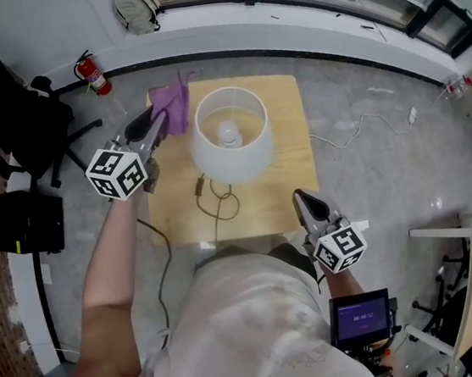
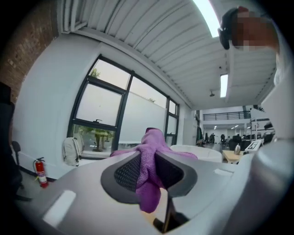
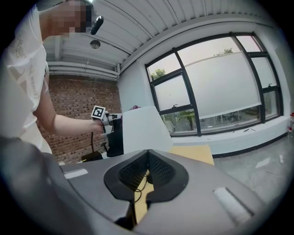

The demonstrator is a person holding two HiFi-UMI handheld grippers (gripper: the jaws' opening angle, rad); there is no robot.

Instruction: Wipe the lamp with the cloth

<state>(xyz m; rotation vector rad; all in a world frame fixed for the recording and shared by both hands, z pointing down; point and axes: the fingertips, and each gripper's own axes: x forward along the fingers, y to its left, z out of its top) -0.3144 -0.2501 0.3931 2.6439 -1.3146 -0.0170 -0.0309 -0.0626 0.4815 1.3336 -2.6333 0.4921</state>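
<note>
A white lamp (image 1: pixel 229 133) with a round shade stands on a small wooden table (image 1: pixel 293 168); in the right gripper view its shade (image 3: pixel 142 131) rises ahead. My left gripper (image 1: pixel 159 120) hovers at the shade's left, shut on a purple cloth (image 1: pixel 172 107) that hangs off its tips. In the left gripper view the purple cloth (image 2: pixel 149 174) is pinched between the black pads and bulges out in front. My right gripper (image 1: pixel 302 201) stays low at the table's near right edge, jaws shut with nothing between them (image 3: pixel 148 158).
The lamp's cord (image 1: pixel 221 204) loops over the tabletop toward the near edge. A black office chair (image 1: pixel 5 118) and a red fire extinguisher (image 1: pixel 94 74) stand at the left. A backpack (image 1: pixel 138 6) sits by the window wall, and a white cable (image 1: pixel 358 136) lies on the floor at right.
</note>
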